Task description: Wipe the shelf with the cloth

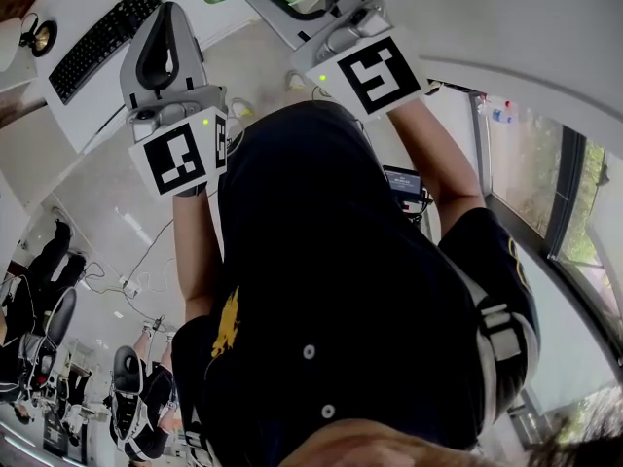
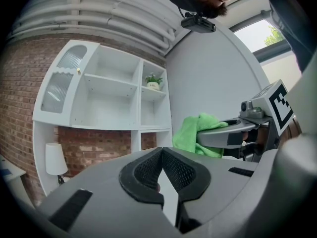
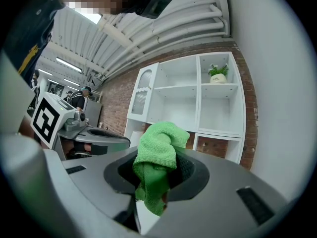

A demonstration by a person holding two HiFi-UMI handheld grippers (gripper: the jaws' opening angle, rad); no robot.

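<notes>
Clamped in the right gripper [image 3: 156, 175]: a green cloth [image 3: 157, 148], bunched and pinched between the jaws, with folds bulging above the pads and a tail hanging below. Held up in the air, in front of the white shelf [image 3: 183, 108] and apart from it. Left gripper [image 2: 162, 152] raised just beside, jaws together at the tips, empty. On the shelf, against a brick wall [image 2: 29, 68]: a small potted plant [image 2: 153, 81] in the top right compartment. By the shelf's bottom left corner, a white lamp [image 2: 55, 158].
</notes>
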